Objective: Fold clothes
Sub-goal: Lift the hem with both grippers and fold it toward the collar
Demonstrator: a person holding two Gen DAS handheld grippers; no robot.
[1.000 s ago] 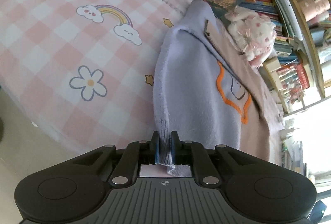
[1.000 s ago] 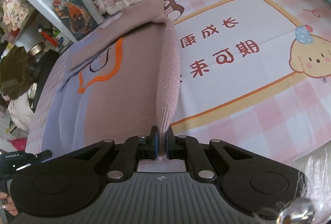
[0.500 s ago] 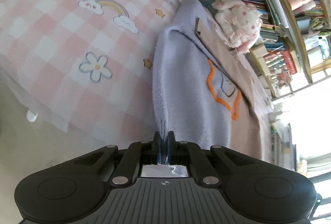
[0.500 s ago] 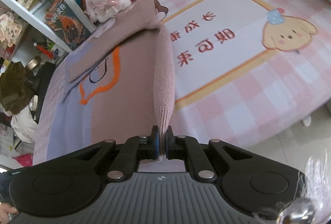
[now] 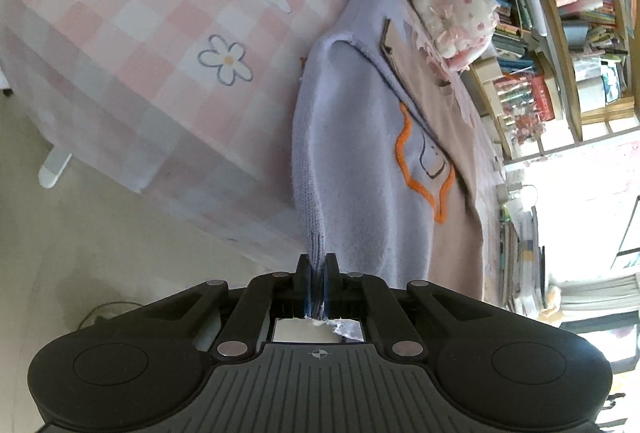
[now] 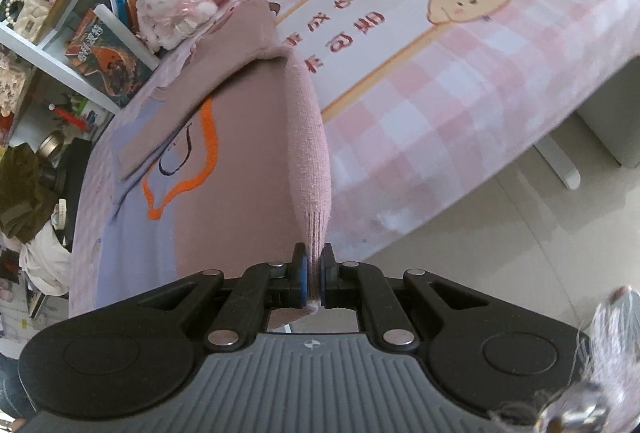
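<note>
While both tools are clamped on its cuffs, the two-tone knitted sweater [image 5: 360, 153], lilac on one half and dusty pink on the other with an orange-outlined motif on the chest, lies spread on the worktop and fills the centre of both views.

Left tool [image 5: 316, 265]: jaws closed on the ribbed lilac cuff [image 5: 316, 245]; the lilac sleeve runs from the pads up the middle of the frame, its lower part hanging past the worktop edge.

Right tool [image 6: 314, 257]: jaws closed on the ribbed pink cuff [image 6: 316, 229]; the pink sleeve [image 6: 308, 121] rises from the pads toward the shoulder at upper centre.

Worktop cover: pink-and-white checked tablecloth [image 5: 120, 33] printed with a rainbow and a flower, upper left of the left wrist view; in the right wrist view it shows a framed panel with red characters and a cartoon puppy, upper right.

Pink-and-white plush toy [image 6: 180, 5]: just beyond the sweater's collar, upper left of the right view, touching the garment's far edge or nearly so.

Bookshelves [image 5: 560, 33]: packed with books, upper right of the left view.

Pale tiled floor [image 6: 500, 233]: lower right of the right view.
</note>
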